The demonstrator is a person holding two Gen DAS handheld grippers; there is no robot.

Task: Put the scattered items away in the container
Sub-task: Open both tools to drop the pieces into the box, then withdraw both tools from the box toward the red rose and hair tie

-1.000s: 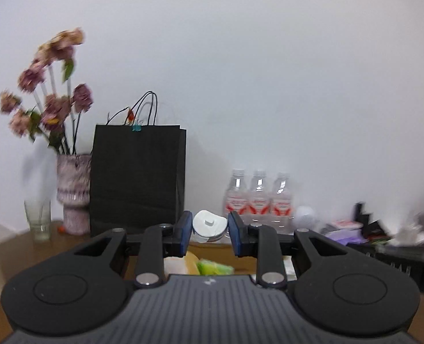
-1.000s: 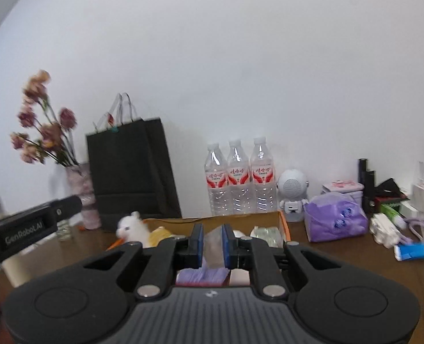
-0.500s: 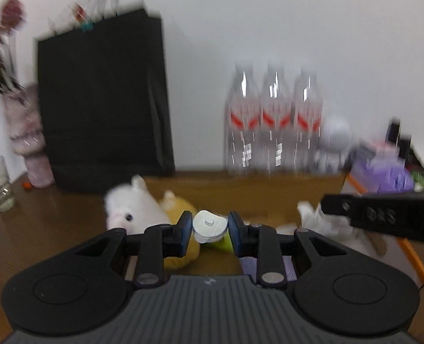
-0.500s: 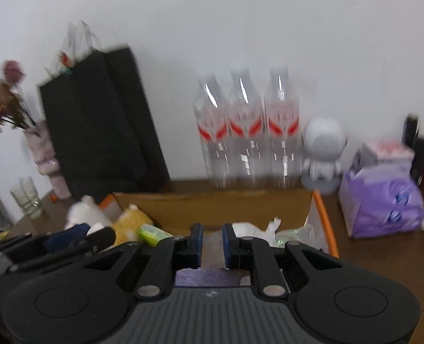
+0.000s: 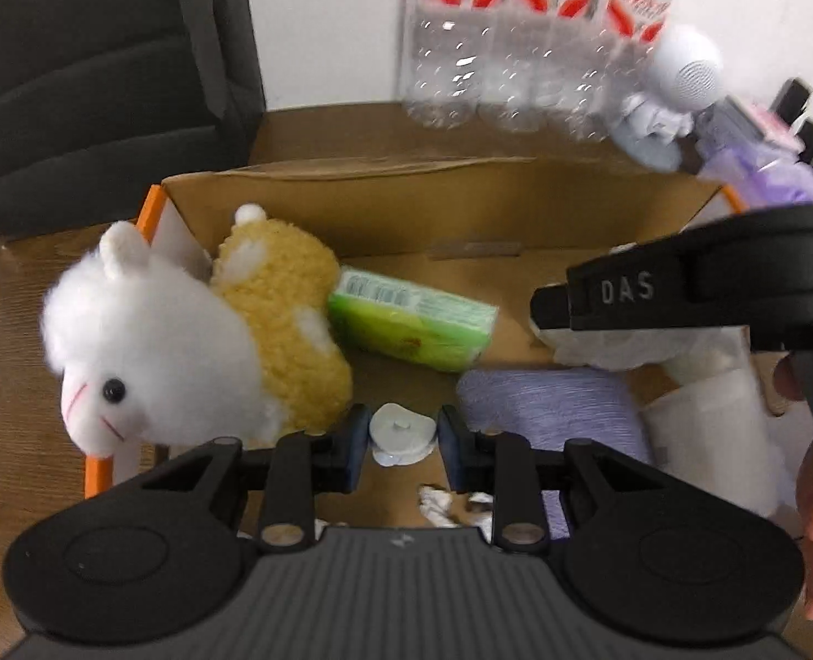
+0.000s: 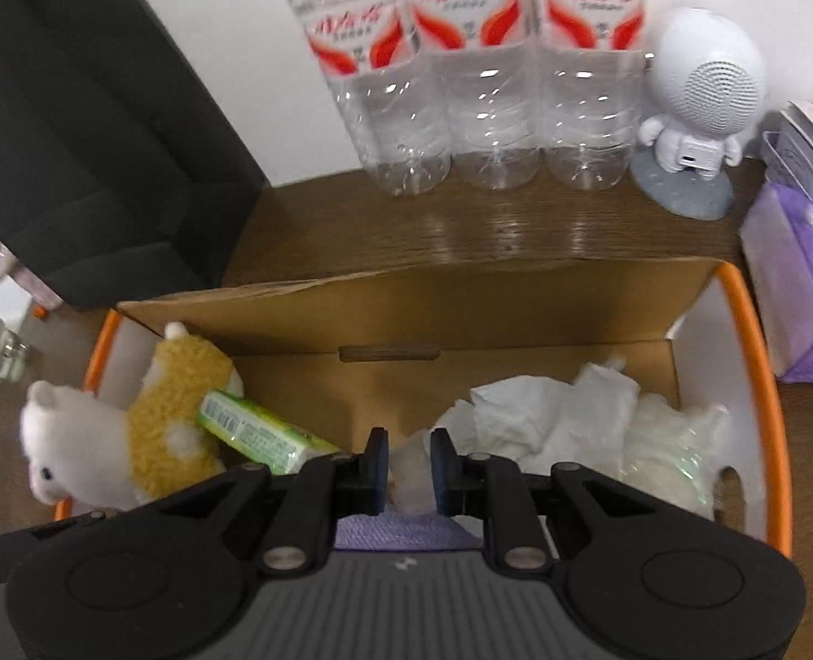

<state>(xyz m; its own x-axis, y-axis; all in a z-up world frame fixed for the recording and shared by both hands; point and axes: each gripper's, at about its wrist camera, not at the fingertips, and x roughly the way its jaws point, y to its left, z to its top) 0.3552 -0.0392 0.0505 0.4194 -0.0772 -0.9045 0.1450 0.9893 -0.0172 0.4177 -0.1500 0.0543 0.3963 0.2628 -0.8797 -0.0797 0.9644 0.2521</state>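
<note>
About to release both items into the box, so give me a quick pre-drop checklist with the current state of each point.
1. Left gripper holds the small white round plastic cap: ok.
2. Right gripper holds the translucent whitish wrapped piece: ok, though its jaws have just been opening slightly.
3. Both grippers are over the orange-rimmed cardboard box: ok.
4. Bare box floor below the cap: ok, brown cardboard shows there.
5. Landing spot under the right gripper: cannot tell; purple cloth and crumpled white paper lie close.
6. White plush alpaca fully inside: not ok, its head overhangs the rim.
</note>
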